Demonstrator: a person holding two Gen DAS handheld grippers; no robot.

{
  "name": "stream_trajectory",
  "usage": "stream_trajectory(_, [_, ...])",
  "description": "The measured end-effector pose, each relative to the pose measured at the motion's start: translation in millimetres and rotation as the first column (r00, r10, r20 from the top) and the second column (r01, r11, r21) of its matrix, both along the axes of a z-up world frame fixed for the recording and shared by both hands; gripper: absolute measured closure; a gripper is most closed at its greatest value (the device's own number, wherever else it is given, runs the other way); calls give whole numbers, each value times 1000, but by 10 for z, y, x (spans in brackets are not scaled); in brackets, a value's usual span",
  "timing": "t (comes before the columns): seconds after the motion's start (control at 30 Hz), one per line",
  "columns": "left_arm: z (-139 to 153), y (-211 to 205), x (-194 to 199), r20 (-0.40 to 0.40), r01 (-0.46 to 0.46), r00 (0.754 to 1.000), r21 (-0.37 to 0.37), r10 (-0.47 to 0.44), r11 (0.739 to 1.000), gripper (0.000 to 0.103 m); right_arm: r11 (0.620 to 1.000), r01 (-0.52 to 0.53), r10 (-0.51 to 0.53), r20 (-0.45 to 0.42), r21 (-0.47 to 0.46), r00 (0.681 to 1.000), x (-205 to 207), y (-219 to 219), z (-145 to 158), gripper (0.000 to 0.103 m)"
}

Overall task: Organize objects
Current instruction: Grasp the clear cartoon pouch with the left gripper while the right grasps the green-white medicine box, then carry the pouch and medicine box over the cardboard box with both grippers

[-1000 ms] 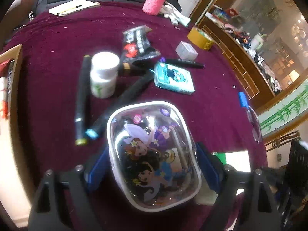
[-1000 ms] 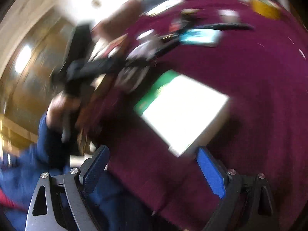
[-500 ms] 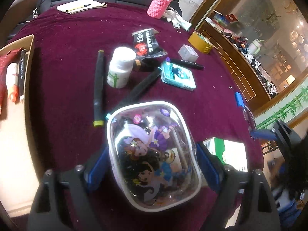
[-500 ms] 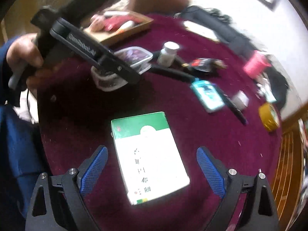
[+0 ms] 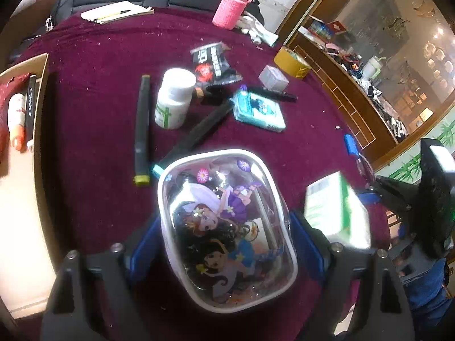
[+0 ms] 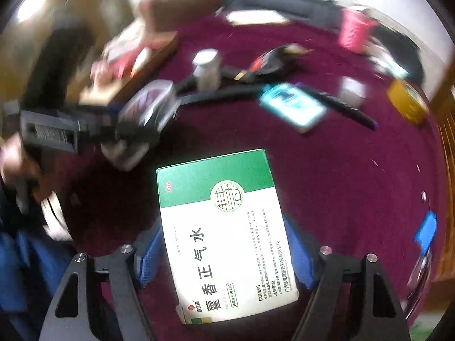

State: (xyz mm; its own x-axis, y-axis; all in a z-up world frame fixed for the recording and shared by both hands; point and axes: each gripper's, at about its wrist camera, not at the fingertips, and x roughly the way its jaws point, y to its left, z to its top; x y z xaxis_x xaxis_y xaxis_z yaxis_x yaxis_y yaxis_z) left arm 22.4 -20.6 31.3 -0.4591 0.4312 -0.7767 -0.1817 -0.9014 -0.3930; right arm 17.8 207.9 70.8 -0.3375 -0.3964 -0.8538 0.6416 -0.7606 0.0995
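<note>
Medicine box, green-topped and white with printed Chinese characters, lies between the blue pads of the right gripper, whose jaws have just been closing onto it; the pads sit against its long sides, though I cannot tell how firmly they press. In the left wrist view the same box appears tilted and lifted near the right edge of the tabletop, with the right gripper's black body behind it. The left gripper pinches a clear cartoon-printed pouch with a white rim, its blue pads pressed on both sides of the pouch. Just beyond the pouch on the maroon tablecloth lie two black markers: one with a yellow-green end, the other with a teal end that touches the pouch's far rim. Farther on stand a white pill bottle, a black snack packet, a teal card packet and a black pen near a small grey cube. A yellow tape roll sits toward the right edge, a pink knitted cup and a notepad at the far edge. A wooden tray with pens lies along the left edge.
</note>
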Motion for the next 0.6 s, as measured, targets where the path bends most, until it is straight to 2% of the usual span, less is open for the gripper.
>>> stream_trajectory(0.1, [54, -4, 10, -11, 7, 1000, 36, -6, 999, 18, 994, 80, -81, -7, -69, 997, 20, 67, 105, 22])
stream_trajectory(0.27, [220, -57, 94, -49, 2, 999, 51, 1, 999, 18, 978, 154, -152, 24, -142, 988, 35, 17, 190, 22])
stream_trajectory(0.6, [639, -691, 330, -138, -100, 984, 89, 112, 991, 18, 969, 104, -95, 50, -223, 994, -35, -679, 346, 22])
